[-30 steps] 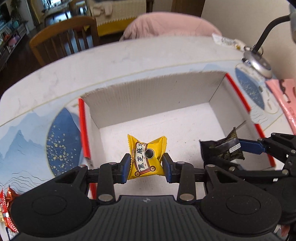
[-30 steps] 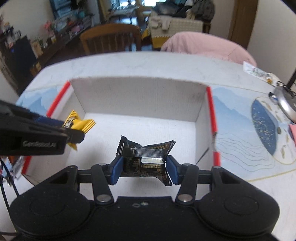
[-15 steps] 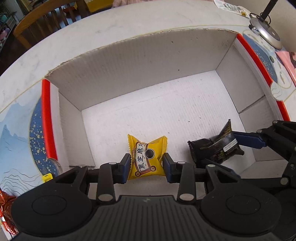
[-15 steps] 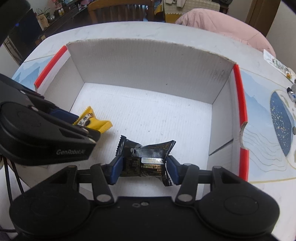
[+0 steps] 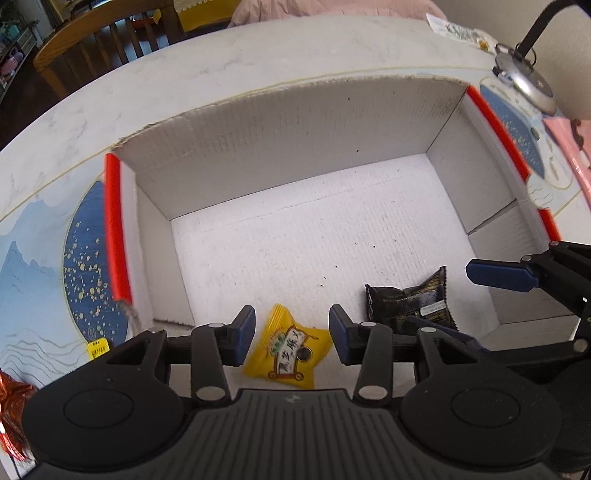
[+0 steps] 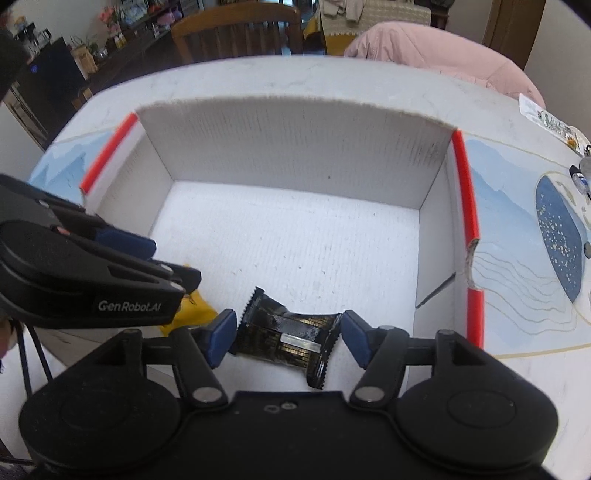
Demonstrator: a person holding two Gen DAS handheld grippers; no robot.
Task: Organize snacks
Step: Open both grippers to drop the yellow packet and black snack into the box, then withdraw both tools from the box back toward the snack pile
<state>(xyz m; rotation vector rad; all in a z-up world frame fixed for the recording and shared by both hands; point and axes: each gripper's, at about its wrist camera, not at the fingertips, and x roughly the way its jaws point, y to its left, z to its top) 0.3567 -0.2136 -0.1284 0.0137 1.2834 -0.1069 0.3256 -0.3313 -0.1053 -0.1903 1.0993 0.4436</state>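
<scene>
A white marbled desk (image 5: pixel 221 74) carries an open white corrugated cardboard box with red-edged flaps (image 5: pixel 295 155). On its floor lie a yellow wrapped candy (image 5: pixel 290 350) between the just-parted fingers of the left gripper (image 5: pixel 291 332), and a black foil snack packet (image 6: pixel 288 332) between the just-widened fingers of the right gripper (image 6: pixel 288 336). Wooden chairs (image 6: pixel 236 33) and a pink cushion (image 6: pixel 443 51) are seen beyond.

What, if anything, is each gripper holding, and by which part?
Nothing. The left gripper has just opened off the yellow snack, the right gripper off the black snack; both packets lie between the pads in the box.
</scene>
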